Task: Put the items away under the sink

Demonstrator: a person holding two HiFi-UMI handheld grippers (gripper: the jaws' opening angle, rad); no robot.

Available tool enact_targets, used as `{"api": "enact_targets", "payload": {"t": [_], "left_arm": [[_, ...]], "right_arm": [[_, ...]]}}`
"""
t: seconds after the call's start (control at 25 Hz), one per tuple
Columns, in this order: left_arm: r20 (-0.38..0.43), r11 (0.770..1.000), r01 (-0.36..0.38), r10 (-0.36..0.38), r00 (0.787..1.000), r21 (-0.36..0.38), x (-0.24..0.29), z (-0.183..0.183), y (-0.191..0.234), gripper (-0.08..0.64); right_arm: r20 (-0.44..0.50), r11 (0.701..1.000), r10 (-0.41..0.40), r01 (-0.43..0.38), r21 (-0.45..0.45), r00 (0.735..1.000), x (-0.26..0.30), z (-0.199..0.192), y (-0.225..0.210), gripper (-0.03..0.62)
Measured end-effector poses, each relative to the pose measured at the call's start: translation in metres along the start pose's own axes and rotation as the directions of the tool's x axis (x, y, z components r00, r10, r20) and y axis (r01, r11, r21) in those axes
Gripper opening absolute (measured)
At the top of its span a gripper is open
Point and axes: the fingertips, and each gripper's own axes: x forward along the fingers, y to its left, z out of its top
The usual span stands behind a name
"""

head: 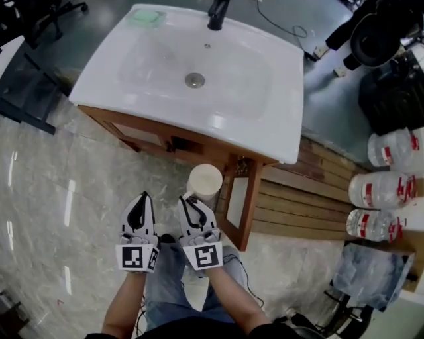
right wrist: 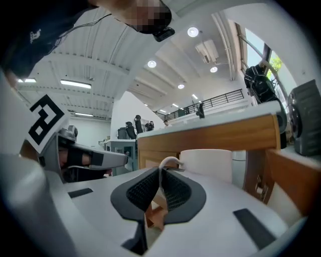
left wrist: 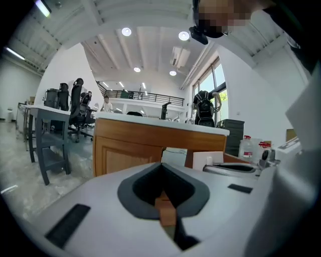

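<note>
A white mug [head: 204, 180] hangs in front of the wooden sink cabinet [head: 152, 136], just below the white sink [head: 192, 66]. My right gripper [head: 193, 206] is shut on the mug's thin handle. In the right gripper view the handle [right wrist: 168, 161] loops out from between the dark pads and the mug body [right wrist: 206, 164] stands just beyond my right gripper [right wrist: 160, 176]. My left gripper [head: 140, 202] hovers beside it to the left, shut with nothing in it. In its own view my left gripper [left wrist: 161, 175] points at the cabinet front [left wrist: 130, 145].
The cabinet's right door [head: 238, 200] stands open beside the mug. Wooden planks [head: 298, 198] lie on the floor to the right, with large water bottles [head: 381, 189] past them. A black faucet [head: 217, 13] and a green pad [head: 146, 18] sit on the sink. A desk with chairs [left wrist: 50, 130] stands at the left.
</note>
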Motion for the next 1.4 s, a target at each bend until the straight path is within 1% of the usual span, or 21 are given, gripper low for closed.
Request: {"api": "enact_targets", "payload": {"t": [0.12, 0.2, 0.28, 0.36, 0.44, 0.56, 0.76, 0.92, 1.08, 1.12, 1.16, 1.2, 1.24, 1.32, 1.4], "left_arm": [[0.001, 1.000, 0.011, -0.011, 1.000, 0.005, 0.018, -0.041, 0.003, 0.006], [-0.005, 1.000, 0.018, -0.018, 1.000, 0.011, 0.027, -0.064, 0.003, 0.006], [-0.007, 1.000, 0.024, -0.024, 1.000, 0.018, 0.035, -0.082, 0.003, 0.006], [-0.011, 0.999, 0.034, -0.033, 0.999, 0.023, 0.042, -0.096, 0.003, 0.006], [-0.012, 0.999, 0.045, -0.045, 0.999, 0.025, 0.050, -0.107, 0.002, 0.006], [0.003, 0.998, 0.057, -0.057, 0.998, 0.029, 0.069, -0.119, 0.001, 0.006], [0.040, 0.996, 0.080, -0.081, 0.996, 0.037, 0.105, -0.128, -0.004, 0.006], [0.054, 0.993, 0.105, -0.108, 0.993, 0.046, 0.123, -0.135, -0.012, 0.006], [0.043, 0.993, 0.110, -0.111, 0.993, 0.040, 0.127, -0.139, -0.017, 0.006], [0.040, 0.993, 0.112, -0.113, 0.993, 0.041, 0.125, -0.139, -0.018, 0.006], [0.039, 0.993, 0.114, -0.116, 0.993, 0.043, 0.123, -0.138, -0.018, 0.006], [0.036, 0.992, 0.115, -0.117, 0.993, 0.046, 0.120, -0.137, -0.018, 0.006], [0.030, 0.992, 0.115, -0.116, 0.993, 0.047, 0.117, -0.136, -0.018, 0.006], [0.015, 0.993, 0.110, -0.111, 0.994, 0.037, 0.107, -0.130, -0.019, 0.006], [0.002, 0.994, 0.107, -0.107, 0.994, 0.032, 0.096, -0.119, -0.021, 0.006]], "right_arm": [[-0.027, 0.999, -0.043, 0.043, -0.019, 0.999, 0.019, -0.060, -0.024, 0.035], [-0.030, 0.996, -0.083, 0.082, -0.027, 0.996, 0.032, -0.091, -0.046, 0.035], [-0.018, 0.992, -0.126, 0.125, -0.034, 0.992, 0.046, -0.112, -0.070, 0.035], [0.006, 0.984, -0.170, 0.170, -0.043, 0.985, 0.058, -0.124, -0.092, 0.035], [0.033, 0.977, -0.208, 0.209, -0.050, 0.978, 0.067, -0.131, -0.112, 0.035], [0.081, 0.967, -0.244, 0.248, -0.055, 0.966, 0.082, -0.135, -0.133, 0.035], [0.107, 0.949, -0.308, 0.313, -0.030, 0.945, 0.098, -0.151, -0.162, 0.035], [0.123, 0.939, -0.322, 0.333, -0.085, 0.939, 0.104, -0.162, -0.177, 0.034], [0.094, 0.931, -0.321, 0.332, -0.148, 0.942, 0.104, -0.173, -0.175, 0.035], [0.086, 0.929, -0.328, 0.337, -0.150, 0.941, 0.102, -0.175, -0.174, 0.035], [0.083, 0.927, -0.339, 0.348, -0.140, 0.937, 0.101, -0.175, -0.175, 0.035], [0.082, 0.925, -0.354, 0.361, -0.121, 0.932, 0.098, -0.174, -0.175, 0.053], [0.079, 0.921, -0.370, 0.377, -0.096, 0.926, 0.095, -0.174, -0.176, 0.099], [0.053, 0.916, -0.395, 0.398, -0.052, 0.917, 0.084, -0.176, -0.174, 0.103], [0.009, 0.916, -0.401, 0.401, -0.023, 0.916, 0.073, -0.178, -0.166, 0.101]]}}
